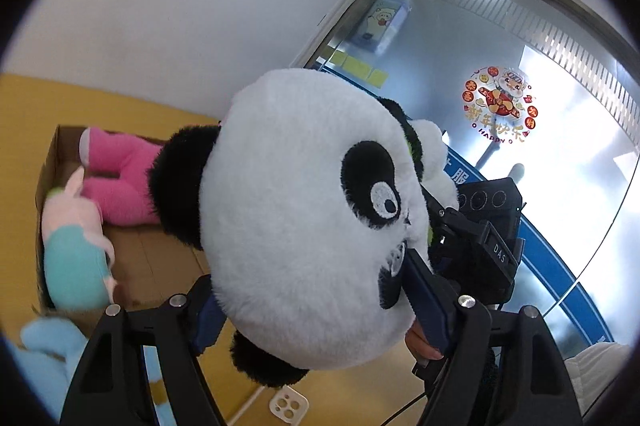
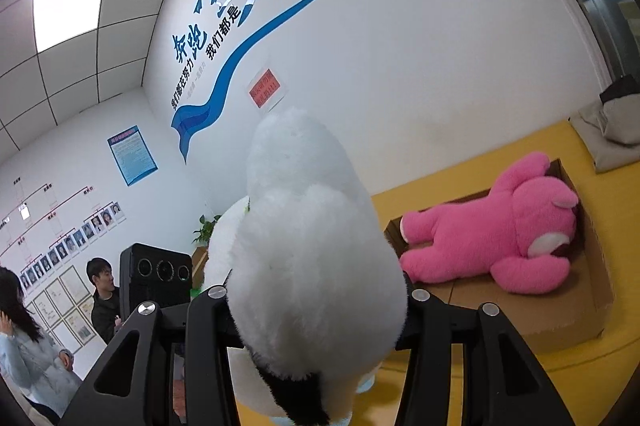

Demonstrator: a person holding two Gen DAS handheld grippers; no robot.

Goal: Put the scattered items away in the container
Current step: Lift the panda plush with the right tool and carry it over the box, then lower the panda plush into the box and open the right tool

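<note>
A big panda plush hangs in the air between both grippers. My left gripper is shut on the panda's head, its blue fingers pressed into the fur. My right gripper is shut on the panda's white body; its fingertips are hidden by fur. The cardboard box lies on the yellow floor at left. In it lie a pink bear plush, which also shows in the left wrist view, and a pastel pink and teal plush.
A light blue plush lies on the floor outside the box, bottom left. A white phone case lies on the yellow floor. A glass door is right. Two people stand at far left. A grey cushion sits at right.
</note>
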